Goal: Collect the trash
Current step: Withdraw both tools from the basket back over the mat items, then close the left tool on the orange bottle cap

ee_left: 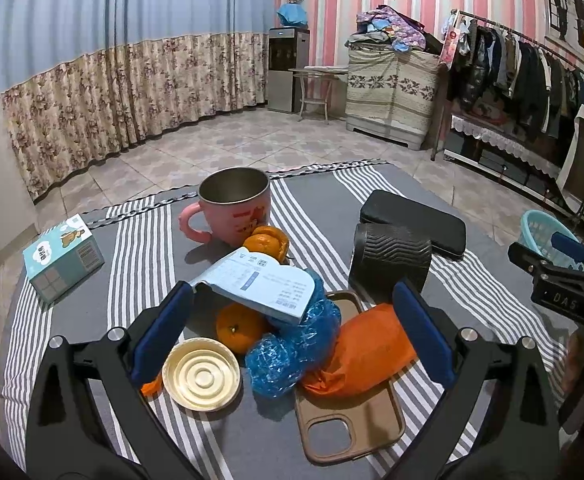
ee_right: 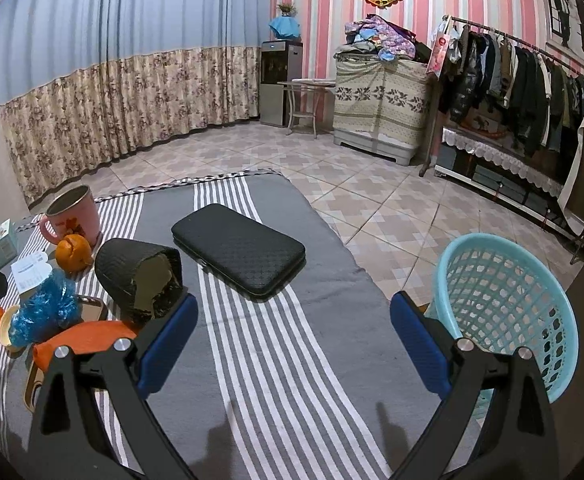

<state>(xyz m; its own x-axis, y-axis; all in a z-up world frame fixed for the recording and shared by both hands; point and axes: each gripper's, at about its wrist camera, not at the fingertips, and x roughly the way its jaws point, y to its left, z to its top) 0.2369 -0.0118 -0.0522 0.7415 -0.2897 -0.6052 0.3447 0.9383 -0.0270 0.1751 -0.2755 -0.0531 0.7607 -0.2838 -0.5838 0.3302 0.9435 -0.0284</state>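
Observation:
On the striped cloth, a pile of litter lies between my left gripper's open fingers: a crumpled blue plastic wrapper, an orange bag, a folded paper slip and a round cream lid. The left gripper is empty. My right gripper is open and empty over the bare striped cloth, to the right of the pile. A light blue plastic basket stands off the table's right edge, beside the right finger. The same wrapper and orange bag show at the left of the right wrist view.
A pink mug, tangerines, a brown phone case, a black roll, a black flat case and a teal box share the table. Tiled floor lies beyond the table's edges.

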